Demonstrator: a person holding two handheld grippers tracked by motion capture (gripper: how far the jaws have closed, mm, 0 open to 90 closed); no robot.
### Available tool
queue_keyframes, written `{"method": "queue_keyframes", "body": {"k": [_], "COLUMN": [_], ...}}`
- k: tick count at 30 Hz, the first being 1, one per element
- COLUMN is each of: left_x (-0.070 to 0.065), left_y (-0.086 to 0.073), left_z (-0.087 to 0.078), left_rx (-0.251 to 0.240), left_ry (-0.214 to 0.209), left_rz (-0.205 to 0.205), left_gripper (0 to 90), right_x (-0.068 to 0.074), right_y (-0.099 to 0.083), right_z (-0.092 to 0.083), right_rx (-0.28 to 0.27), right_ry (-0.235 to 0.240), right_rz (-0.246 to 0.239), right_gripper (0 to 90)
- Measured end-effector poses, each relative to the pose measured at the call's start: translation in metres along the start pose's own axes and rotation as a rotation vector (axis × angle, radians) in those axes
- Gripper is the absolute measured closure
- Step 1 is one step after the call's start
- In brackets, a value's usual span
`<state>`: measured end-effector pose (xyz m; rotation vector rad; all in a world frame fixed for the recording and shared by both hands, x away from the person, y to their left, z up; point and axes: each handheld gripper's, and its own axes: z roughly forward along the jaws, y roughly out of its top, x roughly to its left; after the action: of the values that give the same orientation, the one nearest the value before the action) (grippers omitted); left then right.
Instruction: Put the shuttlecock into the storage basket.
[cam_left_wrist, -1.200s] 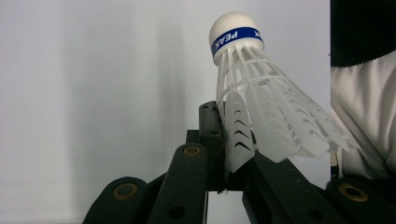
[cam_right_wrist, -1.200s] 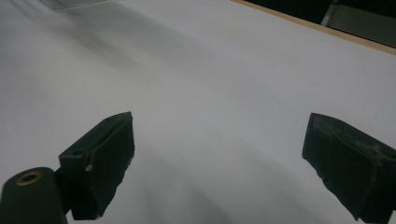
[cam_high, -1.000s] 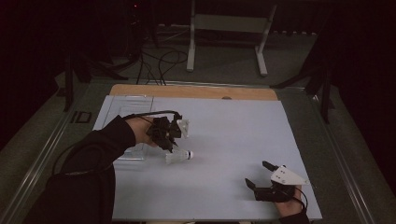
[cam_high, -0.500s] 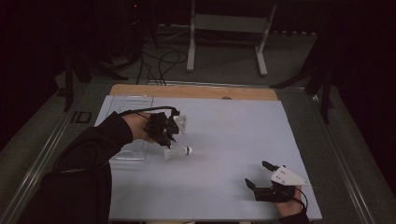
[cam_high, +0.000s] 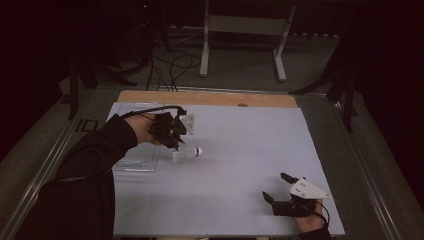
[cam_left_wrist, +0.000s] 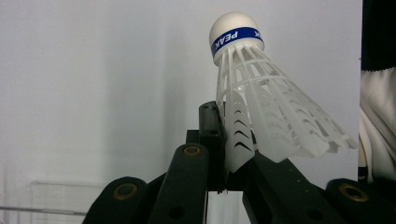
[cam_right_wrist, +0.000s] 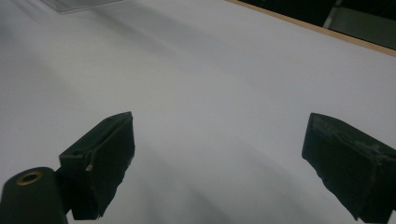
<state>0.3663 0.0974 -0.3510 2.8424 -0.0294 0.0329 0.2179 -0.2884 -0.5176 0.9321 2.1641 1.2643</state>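
You have a bench (cam_high: 235, 200) covered by a pale grey sheet, with a strip of bare wood (cam_high: 210, 98) along its far edge. Near the sheet's left edge lies a clear plastic tray (cam_high: 135, 161). Beyond the wood strip, a white metal stand (cam_high: 242, 30) sits on the floor, with dark cables (cam_high: 170, 62) coiled to its left.

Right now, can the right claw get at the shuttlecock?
Probably not without a long move. The right claw sits open at the near right of the white mat, far from the shuttlecock. Nothing lies between them, but the left claw is already shut on its skirt.
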Motion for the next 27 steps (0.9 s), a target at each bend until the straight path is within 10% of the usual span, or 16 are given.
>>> {"method": "queue_keyframes", "body": {"k": [27], "left_x": [0.013], "left_y": [-0.068], "left_z": [-0.003], "left_rx": [0.036], "left_ry": [0.07], "left_rz": [-0.086], "left_gripper": [89.5], "right_x": [0.001], "right_y": [0.0], "right_z": [0.0], "right_rx": [0.009], "right_ry": [0.002], "right_rz": [0.002], "right_gripper": [9.4]}}
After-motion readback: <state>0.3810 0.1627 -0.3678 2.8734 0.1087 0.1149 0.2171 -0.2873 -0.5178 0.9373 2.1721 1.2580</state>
